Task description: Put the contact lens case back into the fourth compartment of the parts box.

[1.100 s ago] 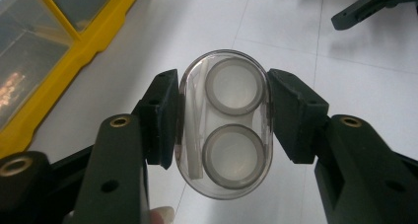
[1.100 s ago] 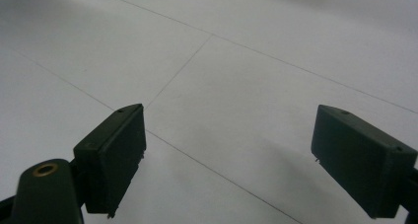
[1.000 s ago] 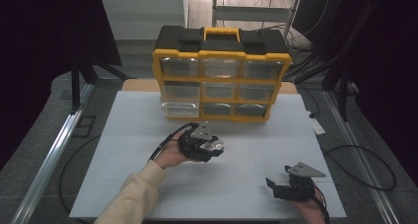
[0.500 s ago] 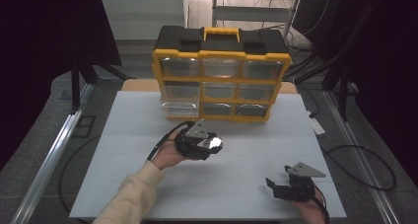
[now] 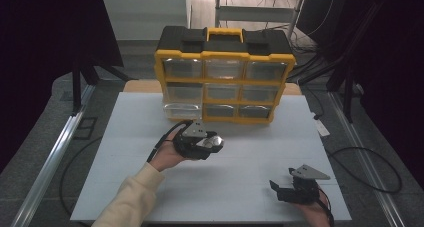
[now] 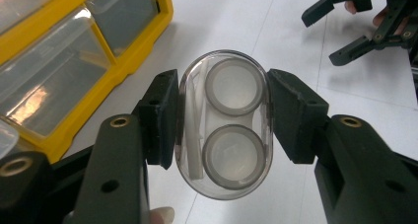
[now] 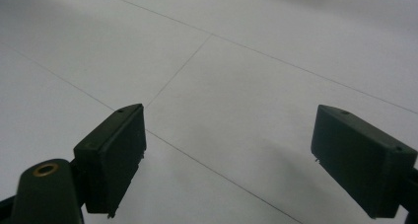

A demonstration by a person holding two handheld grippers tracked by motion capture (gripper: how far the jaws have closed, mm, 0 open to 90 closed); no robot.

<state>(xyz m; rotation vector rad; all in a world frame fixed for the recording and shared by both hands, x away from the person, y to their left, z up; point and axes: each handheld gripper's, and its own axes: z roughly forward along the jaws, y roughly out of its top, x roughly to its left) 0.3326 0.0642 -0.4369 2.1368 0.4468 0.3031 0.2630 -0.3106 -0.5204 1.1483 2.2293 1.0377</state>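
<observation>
My left gripper (image 6: 222,120) is shut on a clear oval case (image 6: 224,125), with one pad pressed against each long side. The case holds two round grey-rimmed wells and a white stick along one side. In the high view this left gripper (image 5: 212,144) hovers over the white table (image 5: 130,137), just in front of the yellow and black drawer organizer (image 5: 225,82). My right gripper (image 5: 276,187) rests near the table's front right edge. Its jaws stand wide open over bare table in the right gripper view (image 7: 226,155), with nothing between them.
The organizer has several clear drawers, and its bottom-left drawer (image 5: 181,109) is pulled out toward me. Part of the organizer's yellow frame (image 6: 123,61) shows at the left of the left gripper view. Cables trail off both sides of the table.
The left gripper with the case has edged very slightly; the right gripper has kept still.
</observation>
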